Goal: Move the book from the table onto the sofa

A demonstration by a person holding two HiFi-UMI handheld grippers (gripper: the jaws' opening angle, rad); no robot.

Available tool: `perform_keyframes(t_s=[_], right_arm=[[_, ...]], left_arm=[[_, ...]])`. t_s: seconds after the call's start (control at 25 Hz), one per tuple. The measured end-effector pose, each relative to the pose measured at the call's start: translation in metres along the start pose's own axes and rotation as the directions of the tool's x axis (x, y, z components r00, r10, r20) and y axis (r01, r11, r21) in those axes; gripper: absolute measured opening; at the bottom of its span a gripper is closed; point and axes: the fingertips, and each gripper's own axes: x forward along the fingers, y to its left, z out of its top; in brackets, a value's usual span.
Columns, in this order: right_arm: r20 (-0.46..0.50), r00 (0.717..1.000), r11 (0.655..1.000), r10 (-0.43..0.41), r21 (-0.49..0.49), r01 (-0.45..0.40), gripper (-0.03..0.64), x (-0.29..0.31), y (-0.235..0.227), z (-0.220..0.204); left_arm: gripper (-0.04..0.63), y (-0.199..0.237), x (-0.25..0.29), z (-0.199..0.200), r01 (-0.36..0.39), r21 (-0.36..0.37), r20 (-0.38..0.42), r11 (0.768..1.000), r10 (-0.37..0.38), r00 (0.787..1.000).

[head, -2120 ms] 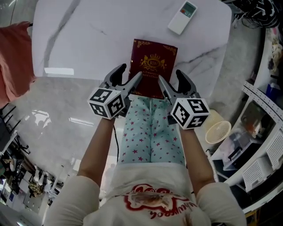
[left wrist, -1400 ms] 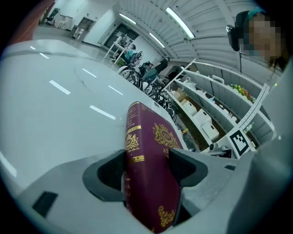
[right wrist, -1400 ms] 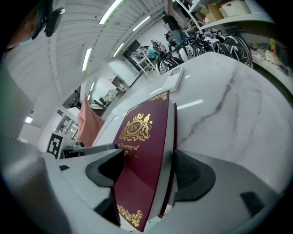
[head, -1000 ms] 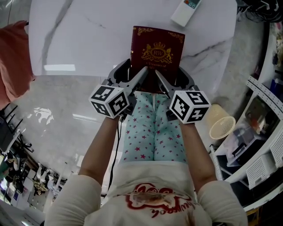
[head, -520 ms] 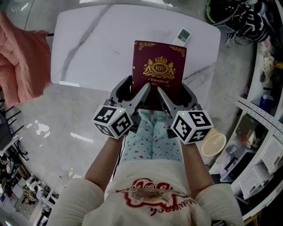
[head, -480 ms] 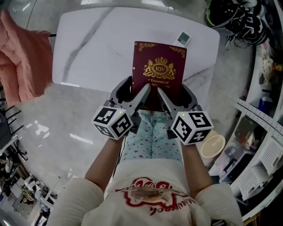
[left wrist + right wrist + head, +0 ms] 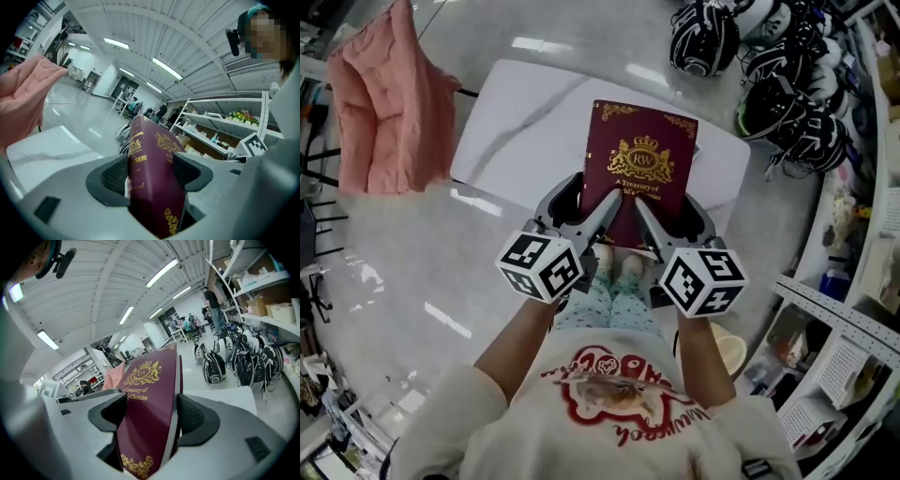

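A white marble-patterned table (image 7: 516, 122) stands on a glossy floor (image 7: 394, 262), with a pink padded seat (image 7: 384, 103) off its left end and dark golf bags (image 7: 769, 66) lined up beyond its right. Over the table's near edge, a maroon book (image 7: 642, 169) with a gold crest is held in the air, cover up, clear of the tabletop. The left hand-held gripper (image 7: 581, 194) and right hand-held gripper (image 7: 667, 202), side by side, each clamp the book's near end.
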Motion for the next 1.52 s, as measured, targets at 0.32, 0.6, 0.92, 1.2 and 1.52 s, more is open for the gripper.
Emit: perform_keyframes(t_s=[0.32,0.6,0.92,1.2,1.52], right_arm=[[0.053,0.995,0.992,0.087,-0.092,-0.081,0.321,-0.015,0.060,0.063],[0.050,0.984,0.971,0.173,-0.176,-0.162,0.321,-0.017,0.088,0.085],[-0.018,0.950,0.925,0.312,-0.224,-0.308,0.321,-0.007,0.111,0.085],[-0.139,0.870,0.828,0.474,-0.266,-0.493,0.321,0.009,0.198,0.036],[-0.236,0.775,0.717,0.587,-0.293,-0.632,0.321,0.015,0.284,0.003]], left_arm=[[0.288,-0.023,-0.040,0.077,-0.039,0.039,0.138,0.999,0.033,0.990],[0.288,-0.028,-0.063,0.102,-0.099,0.041,0.251,0.994,0.086,0.964],[0.288,-0.022,-0.090,0.107,-0.245,0.006,0.362,0.969,0.227,0.904],[0.288,0.017,-0.187,0.095,-0.421,-0.085,0.457,0.903,0.411,0.789],[0.288,0.041,-0.276,0.095,-0.536,-0.186,0.535,0.824,0.542,0.648]])
